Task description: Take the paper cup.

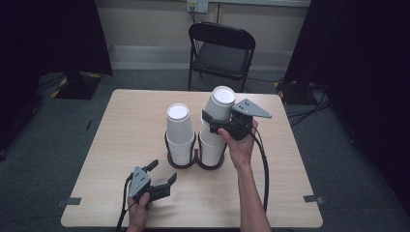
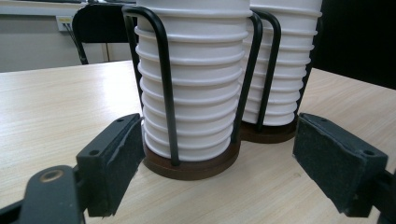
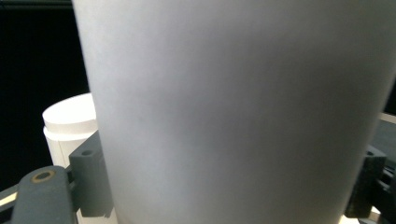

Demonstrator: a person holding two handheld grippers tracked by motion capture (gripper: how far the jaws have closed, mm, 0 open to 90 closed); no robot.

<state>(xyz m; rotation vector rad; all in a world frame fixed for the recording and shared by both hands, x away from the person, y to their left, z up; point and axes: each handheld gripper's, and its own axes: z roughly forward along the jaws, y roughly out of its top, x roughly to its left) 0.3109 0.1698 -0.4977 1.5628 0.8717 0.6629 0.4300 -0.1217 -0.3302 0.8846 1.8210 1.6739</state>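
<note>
Seen from above: pale wood worktop [image 1: 125, 145], centre frame. On it a dark two-ring cup holder [image 1: 180, 162] w/ 2 stacks of white paper cups, upside down, side by side.

Left stack [image 1: 180, 133] sits straight in its ring. Right stack [image 1: 212, 145] carries a top cup [image 1: 220, 104] tilted off-axis, leaning toward upper right of frame, partly lifted from those below.

Right gripper [image 1: 223, 122], centre-right of frame, clenched on that top cup: one finger each side of cup wall, approaching from frame right. Cup's long axis near vertical, tipped a little. In right gripper view, cup wall [image 3: 233, 112] spans most of frame between fingers [image 3: 91, 182]; left stack's top [image 3: 70, 116] behind at mid left.

Left gripper [image 1: 162, 176], lower left of frame, released, fingers spread wide, hovering low near worktop, holding nothing. In left gripper view, holder base [image 2: 191, 163] w/ stacks dead ahead, between the spread fingers [image 2: 116, 161] but not touching.

Likely next: lifting cup up along its axis; left gripper nearer holder base, placed to steady it.

Count: 2 stacks, 1 holder, 2 grippers, 1 folding chair [image 1: 221, 50] beyond worktop, upper centre. Cups per stack: too many ribs to count surely.
</note>
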